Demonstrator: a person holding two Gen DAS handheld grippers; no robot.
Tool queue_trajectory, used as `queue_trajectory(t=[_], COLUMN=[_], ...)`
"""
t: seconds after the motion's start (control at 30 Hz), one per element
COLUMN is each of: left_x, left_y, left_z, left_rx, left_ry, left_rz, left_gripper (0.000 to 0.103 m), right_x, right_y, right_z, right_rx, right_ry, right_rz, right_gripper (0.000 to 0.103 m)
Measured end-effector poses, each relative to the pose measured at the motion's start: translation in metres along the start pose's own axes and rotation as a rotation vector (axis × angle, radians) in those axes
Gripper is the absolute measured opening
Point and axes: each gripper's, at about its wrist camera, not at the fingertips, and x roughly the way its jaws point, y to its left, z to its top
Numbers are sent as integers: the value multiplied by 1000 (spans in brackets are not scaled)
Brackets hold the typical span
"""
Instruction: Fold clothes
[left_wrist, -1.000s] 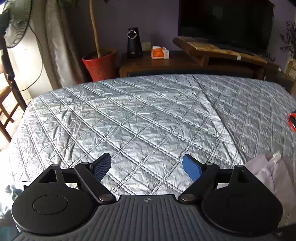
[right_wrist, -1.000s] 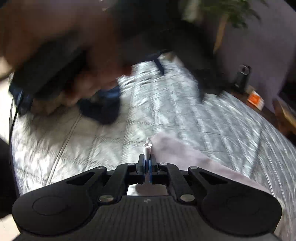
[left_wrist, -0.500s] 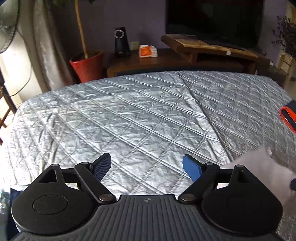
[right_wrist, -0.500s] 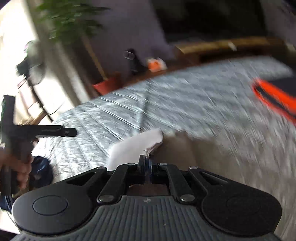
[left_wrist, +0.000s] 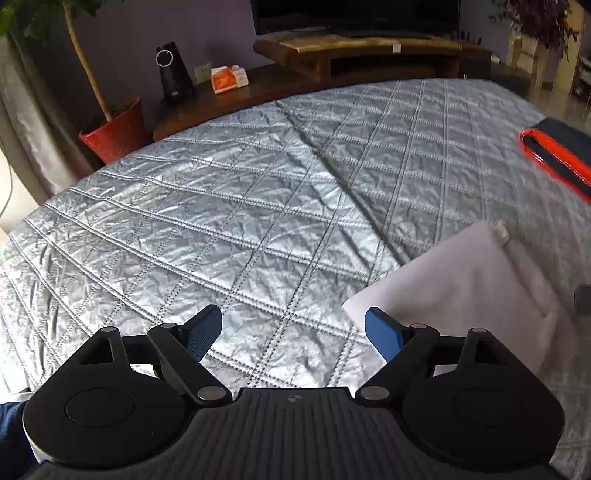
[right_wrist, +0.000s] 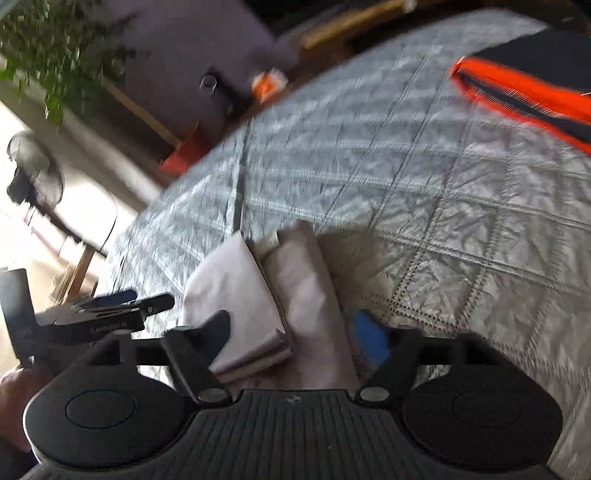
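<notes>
1. Right gripper (right_wrist: 295, 328) has just opened its fingers: a second ago they were pinched on the pale cloth's edge, now they stand spread with the folded pale garment (right_wrist: 258, 295) lying between them, pads not pressing.
2. Garment now rests on the quilted bed cover (left_wrist: 221, 206), lower right of the left wrist view, lower centre of the right wrist view; layered fold edges show.
3. Left gripper (left_wrist: 293, 328) fingers spread, nothing between them, just beside the garment's corner.
4. Step, my read: fold just laid down and released.
5. Next: probably the dark garment with orange trim (left_wrist: 554, 155), upper right, needing a reach across.
</notes>
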Motion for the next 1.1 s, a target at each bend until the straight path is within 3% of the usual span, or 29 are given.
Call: queue_trajectory(t=[0.2,0.3,0.37,0.5,0.73,0.8,0.83,0.93,1.0,1.1], left_x=[13,18,18,17,15,14,14,16,17,17], left_y=[2,-10,-15,-9,-14,-15,-15,-22,-33,-38], left_z=[-6,-9,-10,-7,-8,-8,-8,-11,-13,-14], left_rx=[22,91,126,95,110,109,108,134,185,201], left_ry=[53,68,65,58,55,55,56,65,66,59], left_rz=[15,20,28,30,17,14,14,17,34,43], left_gripper=[89,89,89,89,89,89,89,89,89,89], right_x=[26,17,6,11,53,56,56,57,56,55], right_y=[-29,-15,0,11,21,23,24,33,38,37], right_z=[24,30,32,32,33,31,32,27,22,21], right_rx=[92,0,-79,-100,-209,-256,-269,-362,-420,-392], right_ry=[78,7,-19,68,222,221,223,219,218,236], right_rz=[119,95,122,243,176,177,173,103,80,107], right_gripper=[74,73,75,76,75,76,73,17,16,23])
